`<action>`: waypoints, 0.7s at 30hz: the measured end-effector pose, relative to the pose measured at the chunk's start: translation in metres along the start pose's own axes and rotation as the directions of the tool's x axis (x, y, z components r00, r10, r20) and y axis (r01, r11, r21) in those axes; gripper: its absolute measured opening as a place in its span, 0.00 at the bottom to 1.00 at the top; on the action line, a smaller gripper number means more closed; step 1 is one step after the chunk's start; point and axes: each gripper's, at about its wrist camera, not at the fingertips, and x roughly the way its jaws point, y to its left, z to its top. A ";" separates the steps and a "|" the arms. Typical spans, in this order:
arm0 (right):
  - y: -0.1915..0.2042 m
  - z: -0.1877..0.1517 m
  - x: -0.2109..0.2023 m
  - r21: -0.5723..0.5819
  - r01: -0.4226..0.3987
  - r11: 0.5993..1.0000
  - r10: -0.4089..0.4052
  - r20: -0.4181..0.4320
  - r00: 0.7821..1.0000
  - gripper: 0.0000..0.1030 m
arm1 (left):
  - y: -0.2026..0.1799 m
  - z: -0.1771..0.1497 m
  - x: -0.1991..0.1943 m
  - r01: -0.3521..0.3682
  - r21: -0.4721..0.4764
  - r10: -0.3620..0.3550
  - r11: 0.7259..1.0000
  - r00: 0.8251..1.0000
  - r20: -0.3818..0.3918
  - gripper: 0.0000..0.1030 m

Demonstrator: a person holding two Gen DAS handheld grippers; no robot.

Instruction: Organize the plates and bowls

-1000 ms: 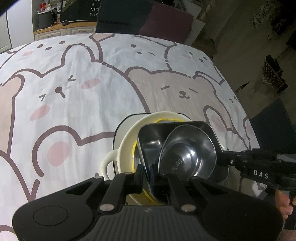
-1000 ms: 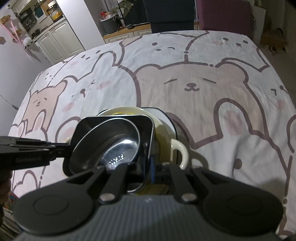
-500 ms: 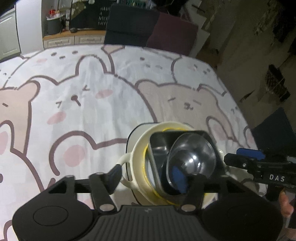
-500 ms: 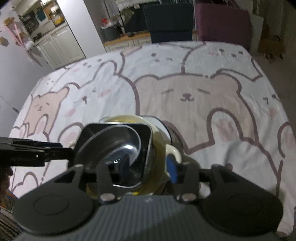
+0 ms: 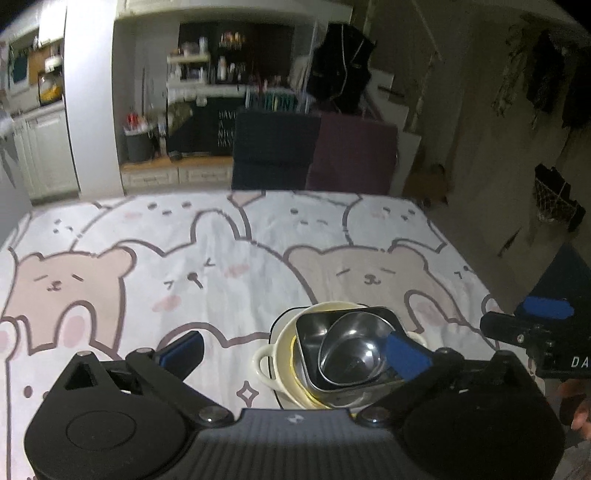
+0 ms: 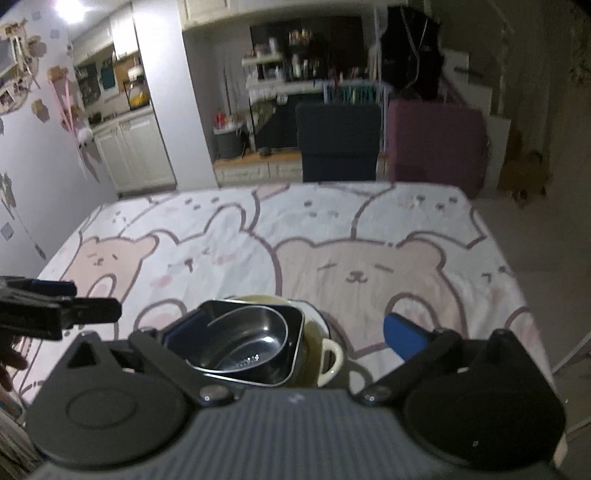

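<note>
The cream pot point(image 6: 325, 354) sits half hidden behind the right gripper point(image 6: 291, 332).

Dim room, ceiling lamp point(image 6: 70, 9) glaring (upper left), soft motion blur, fisheye bending, dark corners

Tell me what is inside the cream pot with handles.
Inside the cream pot sits a dark square tray, and a round steel bowl lies in that tray. The pot's bottom is covered, so anything underneath cannot be seen.
</note>
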 end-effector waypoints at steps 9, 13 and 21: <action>0.005 -0.042 -0.056 0.016 0.014 1.000 -0.016 0.127 0.992 1.00 | -0.016 -0.041 -0.046 -0.055 -0.002 0.055 0.998 0.993 0.100 1.00; 0.005 -0.065 -0.075 0.019 0.028 0.999 -0.031 0.162 0.986 1.00 | -0.016 -0.060 -0.057 -0.083 -0.002 0.083 0.997 0.990 0.117 1.00; 0.010 -0.102 -0.083 -0.022 0.064 0.998 -0.059 0.183 0.981 1.00 | -0.015 -0.099 -0.065 -0.095 0.027 0.091 0.995 0.989 0.120 1.00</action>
